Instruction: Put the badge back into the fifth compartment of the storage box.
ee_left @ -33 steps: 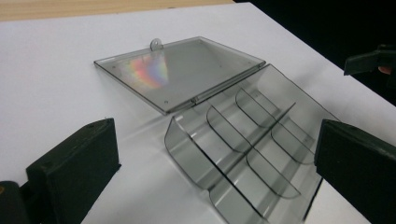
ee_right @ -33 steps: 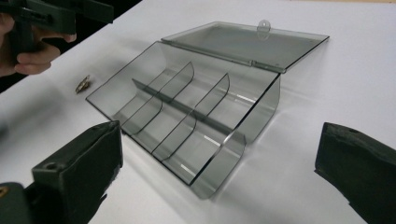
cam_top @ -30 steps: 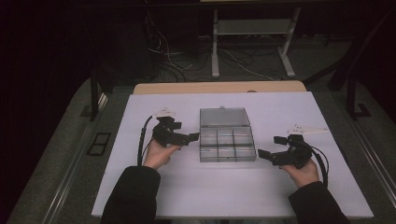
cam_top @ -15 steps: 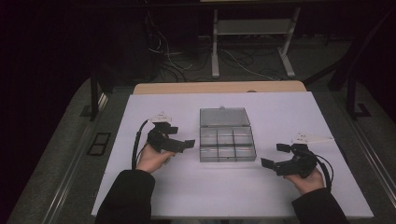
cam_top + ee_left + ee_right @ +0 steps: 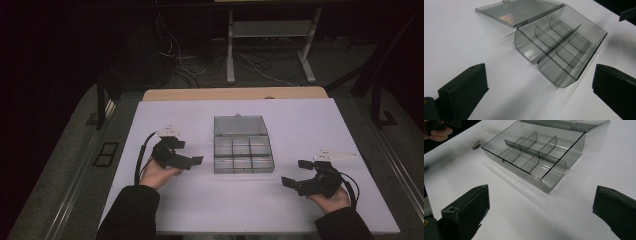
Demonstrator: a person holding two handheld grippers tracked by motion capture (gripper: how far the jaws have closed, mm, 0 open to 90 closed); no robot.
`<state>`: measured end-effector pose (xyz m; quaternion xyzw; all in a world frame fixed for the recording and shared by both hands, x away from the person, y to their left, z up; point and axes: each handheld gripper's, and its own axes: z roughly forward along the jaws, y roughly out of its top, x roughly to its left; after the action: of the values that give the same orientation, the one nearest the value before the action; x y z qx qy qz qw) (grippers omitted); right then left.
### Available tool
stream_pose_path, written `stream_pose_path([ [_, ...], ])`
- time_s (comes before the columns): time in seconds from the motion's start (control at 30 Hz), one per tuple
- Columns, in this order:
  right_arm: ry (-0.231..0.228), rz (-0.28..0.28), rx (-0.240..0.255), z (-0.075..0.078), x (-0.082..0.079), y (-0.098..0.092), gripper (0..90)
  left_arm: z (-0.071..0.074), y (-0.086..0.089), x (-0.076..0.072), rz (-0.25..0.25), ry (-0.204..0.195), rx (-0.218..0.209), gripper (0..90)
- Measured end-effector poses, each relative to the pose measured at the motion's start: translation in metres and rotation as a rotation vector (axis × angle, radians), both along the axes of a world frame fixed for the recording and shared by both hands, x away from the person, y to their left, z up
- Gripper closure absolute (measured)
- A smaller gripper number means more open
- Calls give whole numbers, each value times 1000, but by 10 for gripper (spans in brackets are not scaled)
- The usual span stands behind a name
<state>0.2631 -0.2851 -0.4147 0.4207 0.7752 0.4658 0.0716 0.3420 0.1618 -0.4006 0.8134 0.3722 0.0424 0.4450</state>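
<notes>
Your left hand-held gripper [image 5: 192,161]: palm-up grip, low over desk [image 5: 300,125], jaws spread, empty, just left of compartment box [image 5: 243,155]. Box mid-desk, lid [image 5: 239,125] flat open behind. Your right hand-held gripper [image 5: 296,174]: released, empty, near front-right, angled toward box.

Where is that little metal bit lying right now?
In the right gripper view, the small metal piece lies on the white table beside the compartment box, near a hand.

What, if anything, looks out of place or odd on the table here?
One thing: a small metallic object, too small to identify, lies loose on the white table beside the compartment box, not in it. The box sits square, lid open flat, compartments empty, undamaged. Both grippers, left and right, are open.
</notes>
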Motion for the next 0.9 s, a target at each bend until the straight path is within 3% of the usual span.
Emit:
stream_pose_path([
  [0.9, 16, 15, -18, -4, -3, -4, 6, -24, 25, -6, -24, 44, 180, 0],
])
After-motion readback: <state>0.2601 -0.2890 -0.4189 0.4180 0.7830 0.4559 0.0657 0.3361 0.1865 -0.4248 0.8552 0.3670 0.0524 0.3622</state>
